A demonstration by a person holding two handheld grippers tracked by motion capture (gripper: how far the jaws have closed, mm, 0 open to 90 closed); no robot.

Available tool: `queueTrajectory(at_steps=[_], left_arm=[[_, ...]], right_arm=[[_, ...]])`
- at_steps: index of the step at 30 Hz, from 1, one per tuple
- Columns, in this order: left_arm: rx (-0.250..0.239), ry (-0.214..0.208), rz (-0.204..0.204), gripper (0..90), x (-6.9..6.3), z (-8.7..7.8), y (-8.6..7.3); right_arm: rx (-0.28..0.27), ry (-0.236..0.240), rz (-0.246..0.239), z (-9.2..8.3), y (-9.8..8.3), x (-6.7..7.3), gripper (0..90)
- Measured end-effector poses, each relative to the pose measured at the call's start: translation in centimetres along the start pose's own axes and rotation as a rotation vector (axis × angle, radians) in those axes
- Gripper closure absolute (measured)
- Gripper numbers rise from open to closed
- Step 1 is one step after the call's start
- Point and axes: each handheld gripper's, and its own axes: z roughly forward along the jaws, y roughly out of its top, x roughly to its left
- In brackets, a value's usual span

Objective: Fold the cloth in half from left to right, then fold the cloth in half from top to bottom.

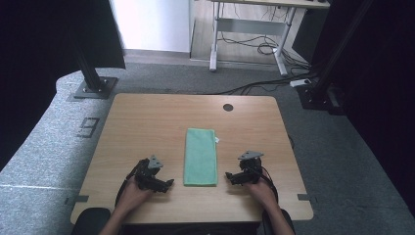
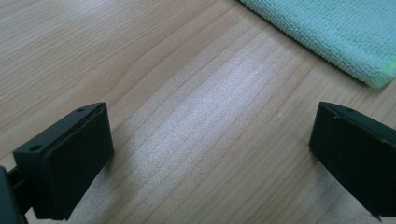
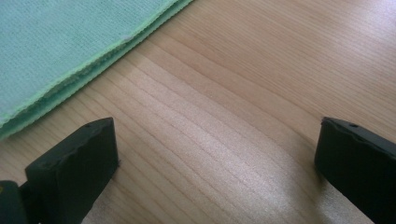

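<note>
High view: I have a folded green cloth [image 1: 200,156] lying flat near the middle of the wooden table [image 1: 147,122], long side running away from me.

It is a pale mint, terry-textured rectangle with neat stacked edges and a small white tag at its far right corner. My left gripper [image 1: 166,184] and right gripper [image 1: 230,177] flank its near end, just beside it and apart from it, each with its 2 jaws spread wide over bare wood, pinching nothing.
</note>
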Motion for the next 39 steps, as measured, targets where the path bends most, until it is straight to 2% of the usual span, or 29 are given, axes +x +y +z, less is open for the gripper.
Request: queueTrajectory(at_steps=[25, 28, 31, 33, 36, 37, 39], left_arm=[[0.009, 0.006, -0.013, 0.0, 0.0, 0.1, 0.2], [0.011, 0.012, -0.021, 0.0, 0.0, 0.4, 0.9], [-0.020, 0.016, -0.019, 0.0, -0.1, 0.4, 2.1], [-0.042, 0.007, -0.021, 0.0, -0.3, 0.4, 3.0], [-0.065, -0.023, -0.027, 0.0, -0.6, 1.0, 4.4], [-0.065, -0.023, -0.027, 0.0, -0.6, 1.0, 4.4], [-0.059, -0.022, 0.000, 0.0, -1.2, 2.2, 5.7]], right_arm=[[-0.009, 0.002, -0.003, 0.0, -0.2, 0.0, 0.0], [0.004, 0.003, 0.000, -0.1, -0.1, 0.0, 0.0], [0.009, 0.012, 0.012, -0.1, 0.2, 0.0, 0.1], [0.003, 0.033, 0.015, 0.0, 0.7, 0.3, 0.4], [-0.005, 0.033, -0.008, 0.1, 1.7, 0.7, 0.4], [-0.013, 0.038, -0.008, 0.2, 2.1, 0.8, 0.4], [-0.029, 0.054, -0.003, 0.4, 3.0, 1.1, 0.4]])
